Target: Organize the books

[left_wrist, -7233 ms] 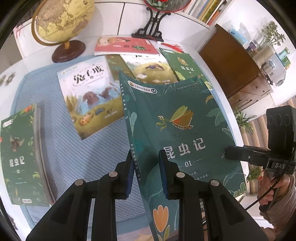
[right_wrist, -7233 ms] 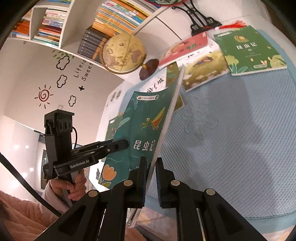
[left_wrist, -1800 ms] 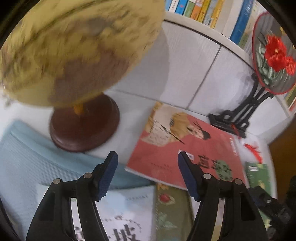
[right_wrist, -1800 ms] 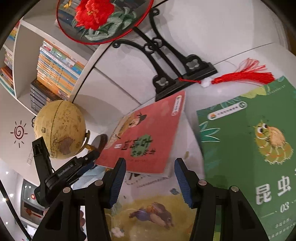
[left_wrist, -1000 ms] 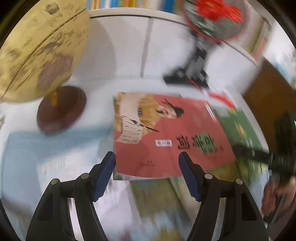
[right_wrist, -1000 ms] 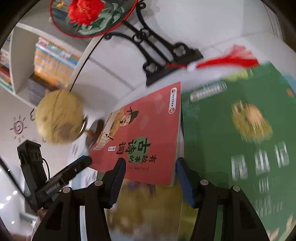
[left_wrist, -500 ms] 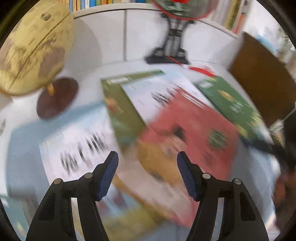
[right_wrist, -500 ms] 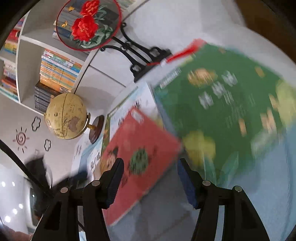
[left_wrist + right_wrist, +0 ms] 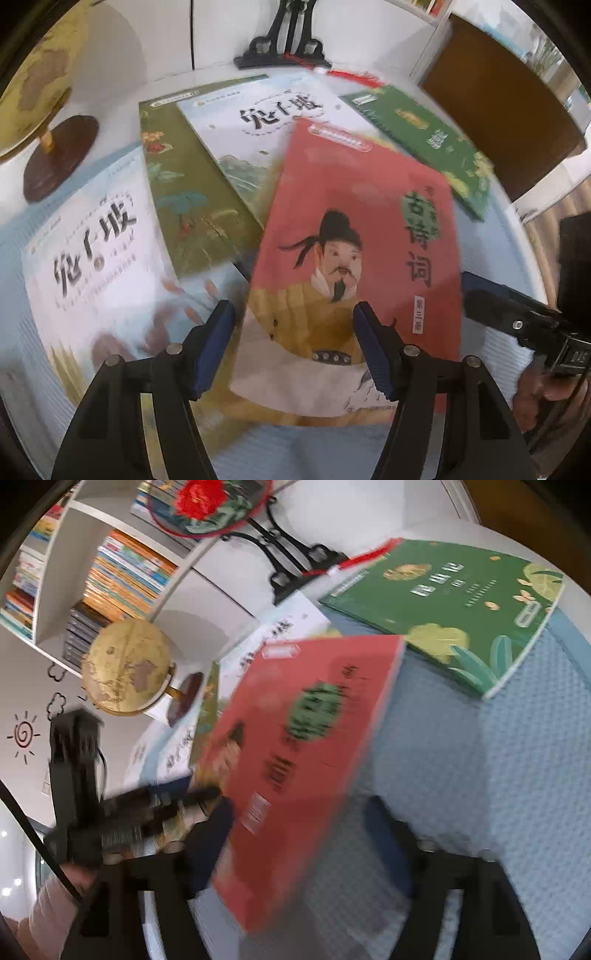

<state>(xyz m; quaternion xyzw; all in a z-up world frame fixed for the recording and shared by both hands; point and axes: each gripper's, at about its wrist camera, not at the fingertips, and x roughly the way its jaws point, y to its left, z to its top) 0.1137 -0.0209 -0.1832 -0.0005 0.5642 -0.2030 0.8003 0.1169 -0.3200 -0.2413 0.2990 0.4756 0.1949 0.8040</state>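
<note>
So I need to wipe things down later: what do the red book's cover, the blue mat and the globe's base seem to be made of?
Red book: thin paper cover, apparently coated; it is slim with printed art, though blur hides any sheen.
Blue mat: looks like woven or knitted fabric, going by its dimpled, matte texture.
Globe's base: dark brown, smooth round disc, probably varnished wood, possibly plastic.

Red book (image 9: 295, 760) (blurred) between opening right gripper (image 9: 299, 845) jaws.
</note>
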